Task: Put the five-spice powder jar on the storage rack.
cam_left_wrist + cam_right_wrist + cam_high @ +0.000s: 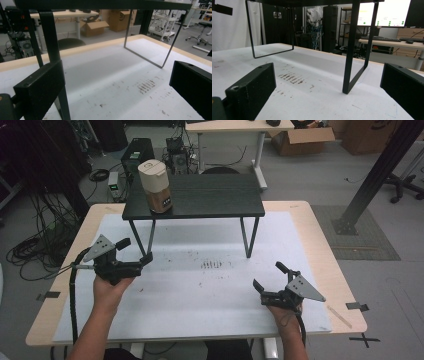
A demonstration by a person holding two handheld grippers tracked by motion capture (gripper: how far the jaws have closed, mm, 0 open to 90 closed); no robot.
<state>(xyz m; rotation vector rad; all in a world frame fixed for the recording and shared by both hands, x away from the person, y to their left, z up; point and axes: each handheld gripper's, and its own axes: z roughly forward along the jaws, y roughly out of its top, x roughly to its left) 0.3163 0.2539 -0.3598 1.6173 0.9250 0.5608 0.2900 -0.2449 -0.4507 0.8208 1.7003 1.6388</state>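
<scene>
A cream and wood-coloured canister [155, 186] stands upright on the left end of a small black raised shelf [210, 196] at the back of the table. My left gripper [134, 251] is held open near the shelf's left legs [53, 47], with nothing between its jaws. My right gripper [270, 276] is open too, low over the white mat in front of the shelf's right legs [352, 50], holding nothing. A hand grips each tool from the near edge.
A white mat [200, 290] covers the wooden table [320, 245], with dark scuff marks [211, 265] at its middle. Beyond the table are a desk, cardboard boxes, computers and cables on the floor. A black post [375, 170] stands at the right.
</scene>
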